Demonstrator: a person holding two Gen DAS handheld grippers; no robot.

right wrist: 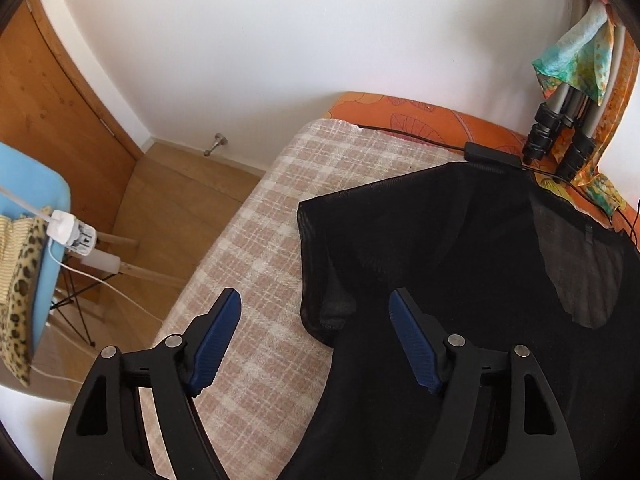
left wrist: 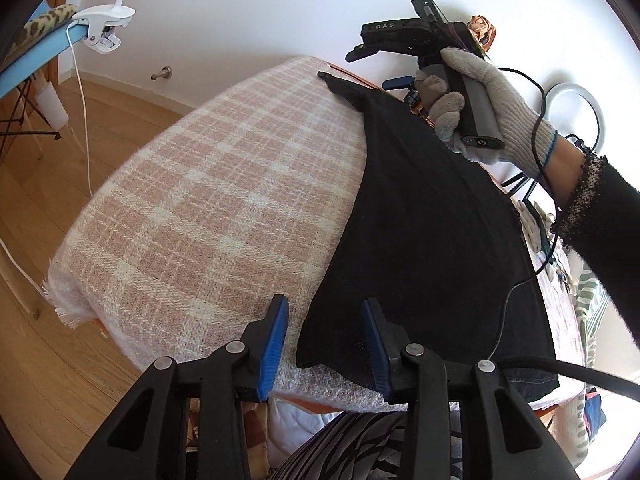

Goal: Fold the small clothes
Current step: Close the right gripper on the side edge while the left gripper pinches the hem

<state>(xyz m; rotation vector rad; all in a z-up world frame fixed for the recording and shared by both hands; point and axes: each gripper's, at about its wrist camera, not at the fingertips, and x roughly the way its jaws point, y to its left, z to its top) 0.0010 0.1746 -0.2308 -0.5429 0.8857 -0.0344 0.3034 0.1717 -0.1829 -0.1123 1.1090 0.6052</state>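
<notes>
Nearest you, your left claw (left wrist: 325, 338) stood with its blue pads apart over the near edge of the tabletop (left wrist: 208, 200), straddling the near corner of the black garment (left wrist: 432, 240) without gripping it. The garment lay spread along the right side of the plaid blanket (left wrist: 192, 184) covering the tabletop, running from the near edge to a thin point near the far edge. In the right wrist view, your right claw (right wrist: 316, 340) was also spread wide, empty, hovering over the garment's left edge (right wrist: 440, 260), where the sheer fabric was folded over itself. Farther off, your gloved right hand (left wrist: 476, 112) held its tool above the garment's far end. Beyond, an orange patterned cloth (right wrist: 420, 120) lined the far edge.
</notes>
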